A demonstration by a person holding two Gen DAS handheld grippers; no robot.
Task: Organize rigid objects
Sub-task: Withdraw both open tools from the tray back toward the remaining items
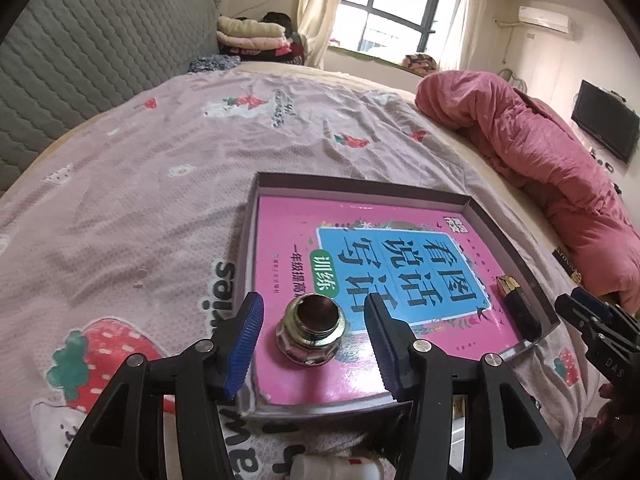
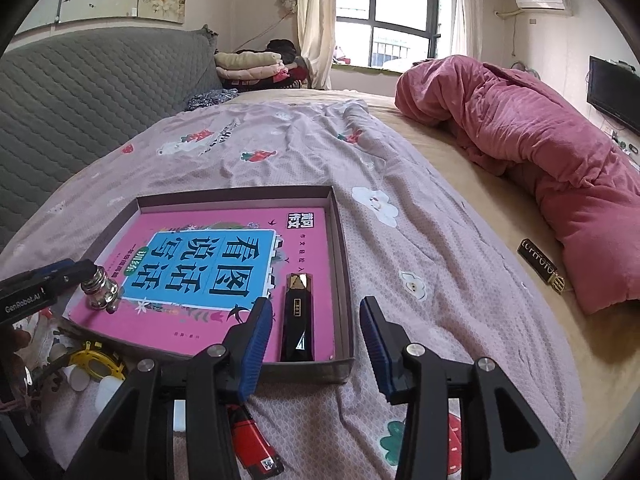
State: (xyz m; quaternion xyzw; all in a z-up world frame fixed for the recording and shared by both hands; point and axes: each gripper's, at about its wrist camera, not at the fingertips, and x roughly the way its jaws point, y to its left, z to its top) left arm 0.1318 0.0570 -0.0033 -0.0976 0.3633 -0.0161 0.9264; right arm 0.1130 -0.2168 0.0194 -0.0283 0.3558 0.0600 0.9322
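A shallow grey box lies on the bed with a pink book inside. A small metal-and-glass jar stands on the book's near corner. My left gripper is open, its jaws on either side of the jar without touching it; it also shows in the right wrist view. A black lipstick-like case lies in the box's right side. My right gripper is open and empty above the box's near right corner; it also shows in the left wrist view.
A second black case lies on the sheet beside the rolled pink quilt. A yellow ring, white caps and a red box lie in front of the grey box. A grey headboard stands on the left.
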